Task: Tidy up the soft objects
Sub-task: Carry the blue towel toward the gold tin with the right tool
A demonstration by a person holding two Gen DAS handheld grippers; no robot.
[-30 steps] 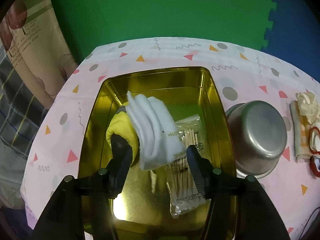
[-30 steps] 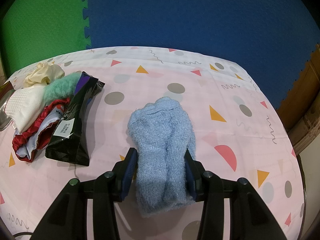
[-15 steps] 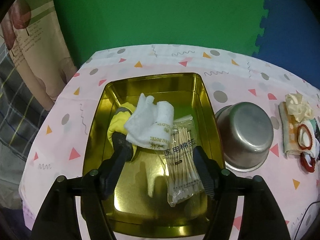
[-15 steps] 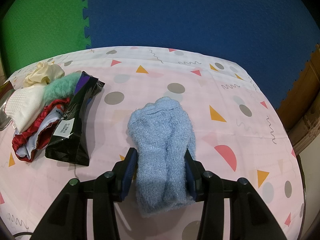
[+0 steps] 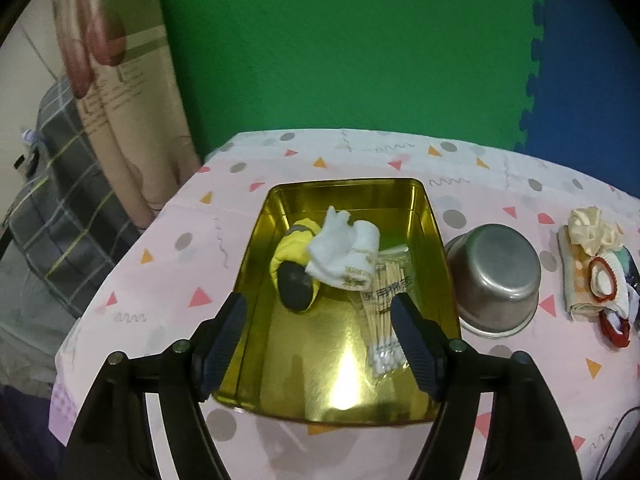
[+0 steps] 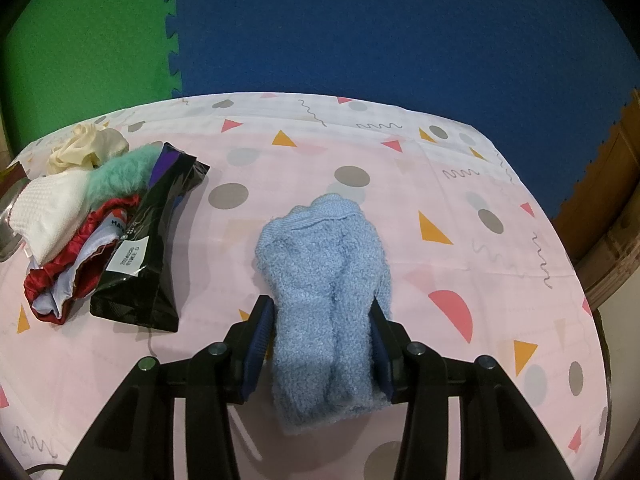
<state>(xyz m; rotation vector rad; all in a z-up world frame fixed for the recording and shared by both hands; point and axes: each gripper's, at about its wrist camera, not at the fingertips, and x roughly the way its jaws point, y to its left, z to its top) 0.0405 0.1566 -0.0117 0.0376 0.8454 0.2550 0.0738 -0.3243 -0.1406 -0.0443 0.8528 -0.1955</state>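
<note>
In the left wrist view a gold tin tray (image 5: pixel 256 276) holds a white folded cloth (image 5: pixel 344 252), a yellow and dark soft item (image 5: pixel 294 268) and a pack of cotton swabs (image 5: pixel 386 316). My left gripper (image 5: pixel 320 336) is open and empty, raised above the tray's near end. In the right wrist view a fluffy light blue sock (image 6: pixel 328 292) lies on the pink tablecloth. My right gripper (image 6: pixel 320 344) has its jaws on both sides of the sock's near part, closed against it.
An upturned steel bowl (image 5: pixel 494 280) stands right of the tray. A pile of soft things lies beyond it (image 5: pixel 592 264); in the right wrist view it shows cream, white, teal and red pieces (image 6: pixel 72 208) beside a black packet (image 6: pixel 152 244).
My left gripper let go of the white cloth, which now lies in the tray, and drew back and up with its jaws wider. The right gripper and blue sock have not moved.
</note>
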